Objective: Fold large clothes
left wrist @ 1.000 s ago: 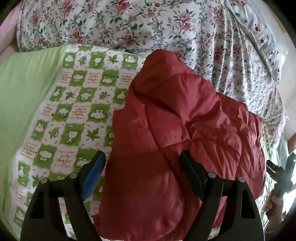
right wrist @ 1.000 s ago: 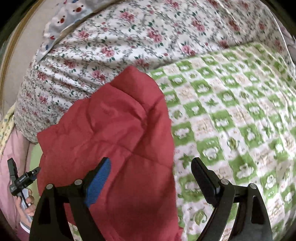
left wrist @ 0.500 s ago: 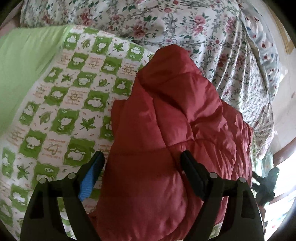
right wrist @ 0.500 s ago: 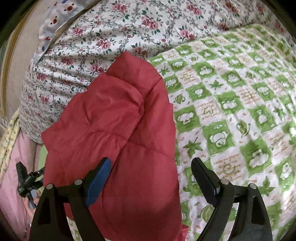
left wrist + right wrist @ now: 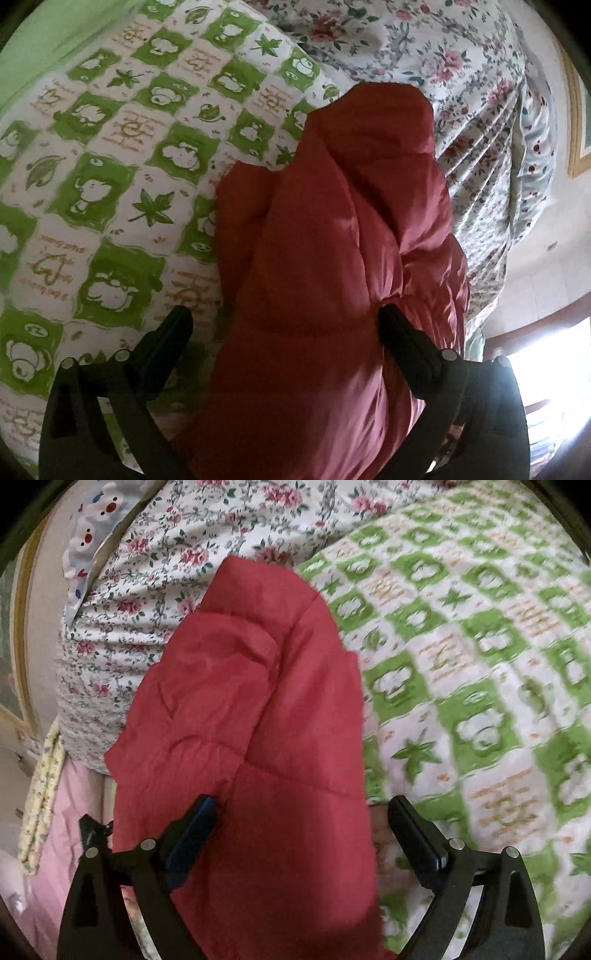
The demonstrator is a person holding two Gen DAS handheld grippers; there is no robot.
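Observation:
A red quilted puffy jacket (image 5: 332, 240) lies folded in a long bundle on the green-and-white checked bedsheet (image 5: 110, 184). My left gripper (image 5: 284, 314) hangs low over its near part. The jaws are opening wide, the bulging jacket sits between the fingers, and the pads do not press on it. In the right wrist view the same jacket (image 5: 251, 701) runs away from me beside the sheet (image 5: 480, 664). My right gripper (image 5: 303, 802) straddles its near right edge, also opening, with the blue-padded finger (image 5: 192, 834) over the red fabric and the other over the sheet.
A floral quilt (image 5: 461, 74) is heaped behind the jacket, seen again in the right wrist view (image 5: 147, 609). Plain green cloth (image 5: 44, 48) covers the far left. Pink bedding (image 5: 62, 812) lies beside the jacket's left side. A bright window (image 5: 546, 369) is at right.
Both grippers have sunk toward the jacket and rolled, so it fills more of each view. Both pairs of jaws stand a little wider than before. The jacket has not moved.

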